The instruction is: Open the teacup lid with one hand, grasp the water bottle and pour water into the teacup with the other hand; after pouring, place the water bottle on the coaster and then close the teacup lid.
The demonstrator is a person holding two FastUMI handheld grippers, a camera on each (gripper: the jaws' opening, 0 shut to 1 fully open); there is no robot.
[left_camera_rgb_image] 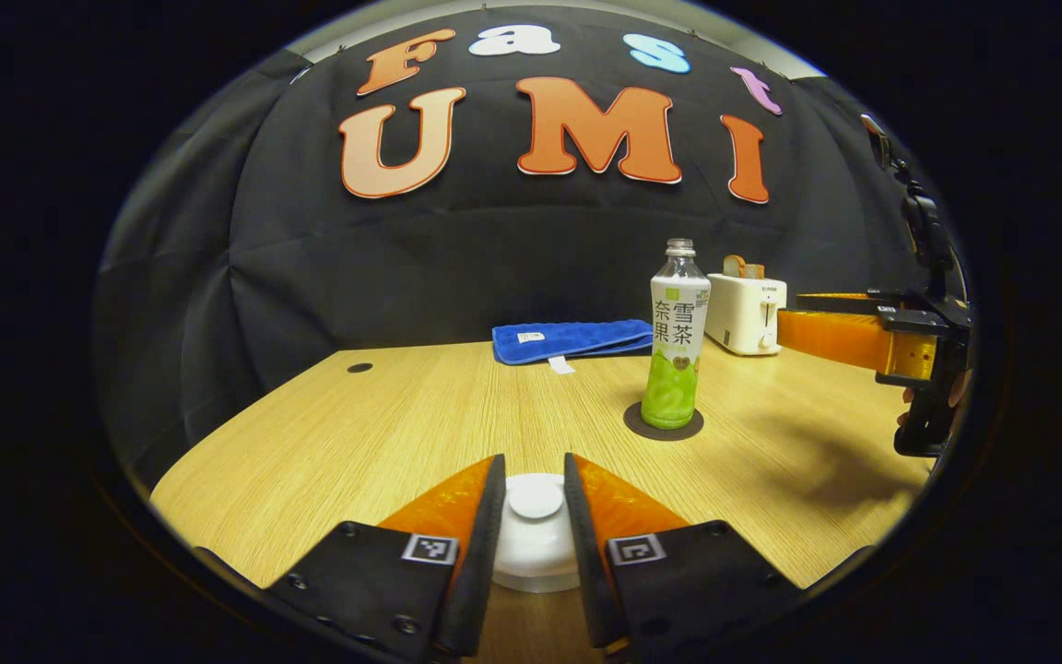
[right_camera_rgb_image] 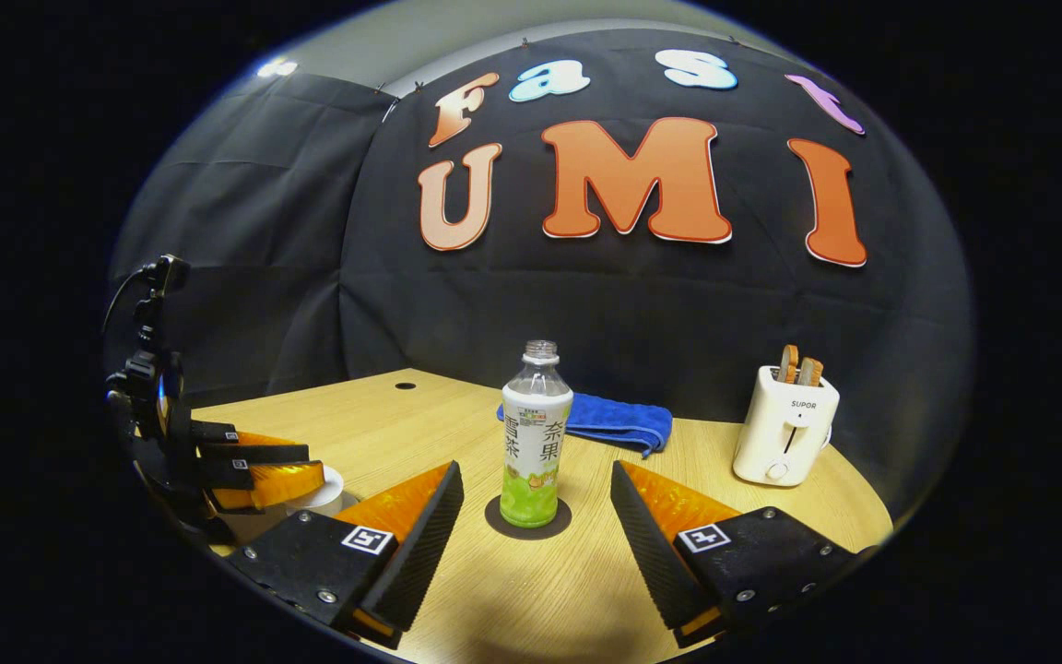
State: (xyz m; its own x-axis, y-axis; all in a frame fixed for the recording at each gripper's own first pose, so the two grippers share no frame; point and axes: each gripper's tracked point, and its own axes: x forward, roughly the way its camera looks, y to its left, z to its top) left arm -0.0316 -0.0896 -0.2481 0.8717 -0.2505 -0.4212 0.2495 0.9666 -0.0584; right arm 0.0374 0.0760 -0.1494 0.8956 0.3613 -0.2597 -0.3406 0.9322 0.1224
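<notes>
The white teacup lid (left_camera_rgb_image: 536,544) lies low in the left gripper view, its round knob between the fingers of my left gripper (left_camera_rgb_image: 536,458), which is shut on that knob. The right gripper view has the same gripper (right_camera_rgb_image: 314,468) at the far left, over the white teacup (right_camera_rgb_image: 324,498). The uncapped water bottle (left_camera_rgb_image: 676,346), holding green drink, stands upright on the dark round coaster (left_camera_rgb_image: 663,429). My right gripper (right_camera_rgb_image: 536,470) is open, and the bottle (right_camera_rgb_image: 536,433) on its coaster (right_camera_rgb_image: 528,527) stands a little beyond its fingertips, untouched. That gripper (left_camera_rgb_image: 784,325) also reaches in from the right.
A folded blue towel (left_camera_rgb_image: 572,339) lies at the back of the wooden table (left_camera_rgb_image: 383,415). A white toaster (left_camera_rgb_image: 745,312) with bread slices stands at the back right, also seen as the toaster (right_camera_rgb_image: 786,429). A small cable hole (left_camera_rgb_image: 359,367) is near the table's far left edge.
</notes>
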